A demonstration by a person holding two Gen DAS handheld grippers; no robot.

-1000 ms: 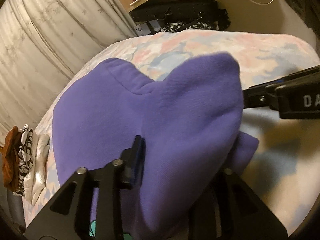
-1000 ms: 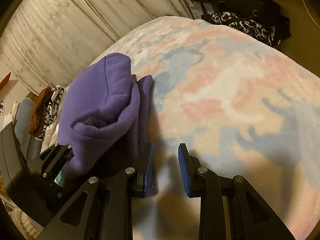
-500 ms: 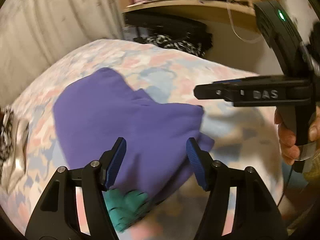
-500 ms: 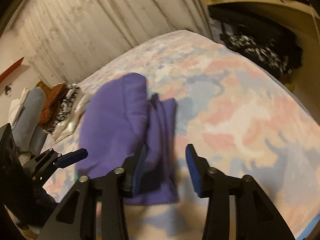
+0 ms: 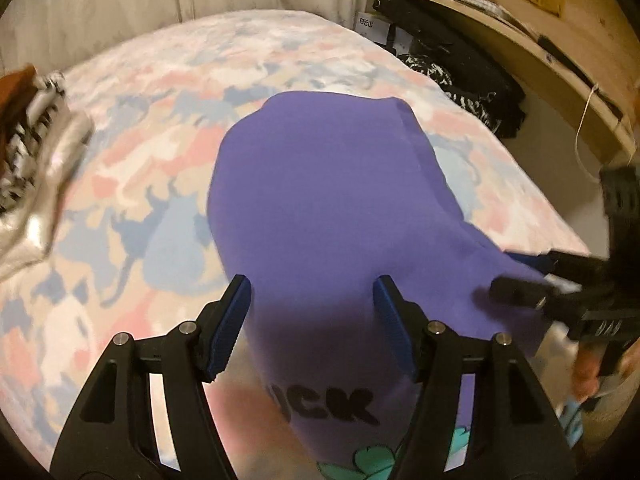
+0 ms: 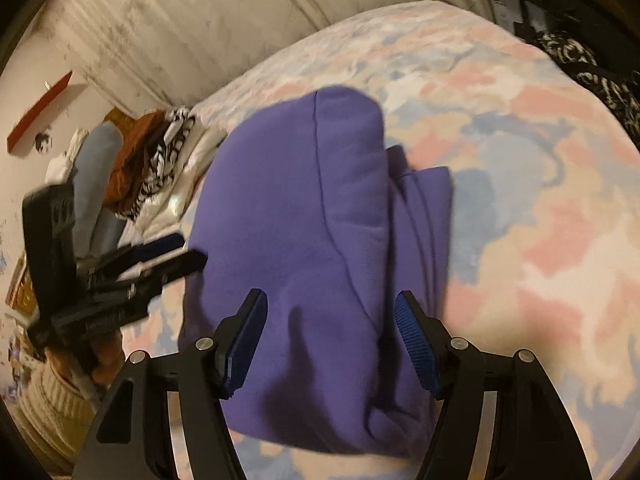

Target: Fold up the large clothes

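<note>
purple sweatshirt (image 5: 332, 208) folded on bed (image 5: 140, 184), long axis running away | left tool (image 5: 310, 320), right tool (image 6: 332, 344) just opened, released, above near end, flanking it

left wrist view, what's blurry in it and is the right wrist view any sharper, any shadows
Left wrist view: the folded purple fleece sweatshirt is fairly sharp, but the pile of clothes at the left edge and the right gripper smear with motion. Right wrist view: softer throughout, the left gripper streaked; finger shadows fall on the sweatshirt. Both bend strongly at the rims under warm, dim light.
</note>
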